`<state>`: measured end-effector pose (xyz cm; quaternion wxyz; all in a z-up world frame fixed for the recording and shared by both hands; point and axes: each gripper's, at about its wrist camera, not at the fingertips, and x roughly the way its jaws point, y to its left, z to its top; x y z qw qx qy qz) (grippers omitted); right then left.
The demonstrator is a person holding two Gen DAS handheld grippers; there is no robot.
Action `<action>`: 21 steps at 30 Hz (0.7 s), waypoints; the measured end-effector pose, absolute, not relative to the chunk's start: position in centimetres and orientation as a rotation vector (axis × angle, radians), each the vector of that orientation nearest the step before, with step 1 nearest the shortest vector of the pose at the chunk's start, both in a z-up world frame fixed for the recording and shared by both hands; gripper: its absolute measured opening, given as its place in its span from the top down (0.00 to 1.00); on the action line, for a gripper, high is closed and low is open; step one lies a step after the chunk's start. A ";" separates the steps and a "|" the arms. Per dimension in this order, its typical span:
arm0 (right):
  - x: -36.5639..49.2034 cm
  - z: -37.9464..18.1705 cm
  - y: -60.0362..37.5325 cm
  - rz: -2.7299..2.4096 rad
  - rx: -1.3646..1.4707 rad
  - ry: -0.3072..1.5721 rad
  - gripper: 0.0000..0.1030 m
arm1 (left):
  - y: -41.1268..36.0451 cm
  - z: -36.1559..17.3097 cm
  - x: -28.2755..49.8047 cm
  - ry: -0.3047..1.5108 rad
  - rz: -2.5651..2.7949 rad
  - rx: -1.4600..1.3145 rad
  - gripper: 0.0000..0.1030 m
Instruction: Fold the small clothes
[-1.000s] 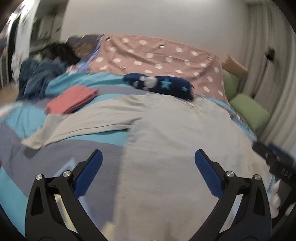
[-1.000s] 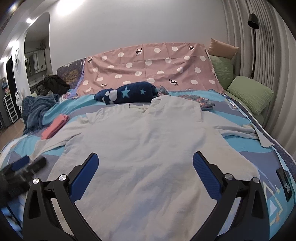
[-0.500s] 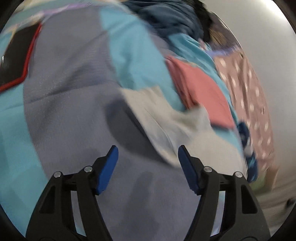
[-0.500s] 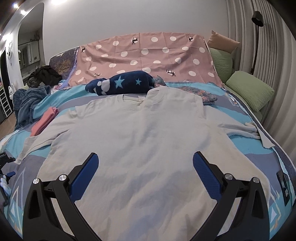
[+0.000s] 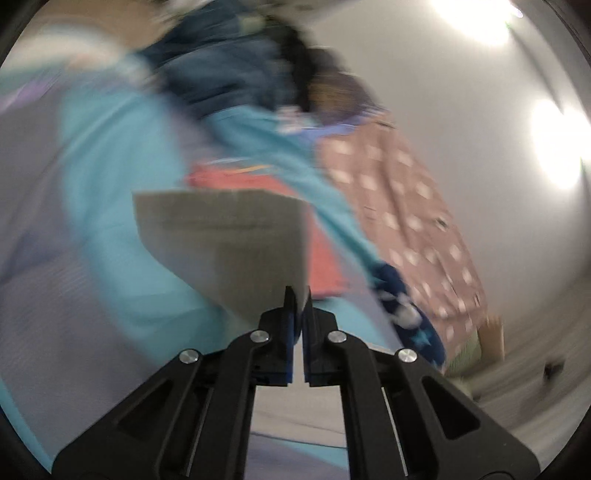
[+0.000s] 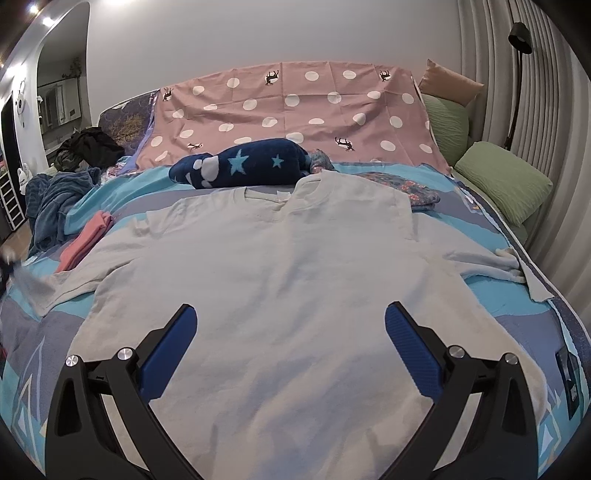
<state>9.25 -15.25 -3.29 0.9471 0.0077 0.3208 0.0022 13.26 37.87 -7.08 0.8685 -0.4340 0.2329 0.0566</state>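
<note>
Nearest: right gripper (image 6: pixel 290 332), its 2 blue-padded jaws spread wide, nothing between them, poised over the lower body of the grey T-shirt (image 6: pixel 280 288). The shirt lies flat and face-up across the middle of the bed, collar toward the headboard, 1 sleeve out to each side. Left gripper (image 5: pixel 297 295), at the shirt's left sleeve (image 5: pixel 229 236): jaws drawn nearly together with the sleeve's cloth pinched between the pads; this view is tilted and blurred. Surface: bed cover (image 6: pixel 491 306) in turquoise and grey-blue bands with pale triangle outlines near the foot. Left of the shirt, a folded coral-pink garment (image 6: pixel 88 240); beyond it, a crumpled dark blue blanket (image 6: pixel 55 203). Past the collar, a navy rolled blanket with stars (image 6: pixel 243 166); beside it on the right, a floral folded cloth (image 6: pixel 413 190). Farther: pink polka-dot sheet (image 6: pixel 295 107) draped over the headboard, 2 green pillows (image 6: pixel 506 181) and 1 tan cushion (image 6: pixel 448 83) at right. Room: plain pale wall (image 6: pixel 258 33), ribbed curtain and black floor lamp (image 6: pixel 519 37) at right, arched doorway at left.
</note>
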 end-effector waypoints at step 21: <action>17.3 -1.3 -21.3 0.294 0.250 0.883 0.31 | 3.8 -10.3 24.2 0.824 -0.426 -0.399 0.97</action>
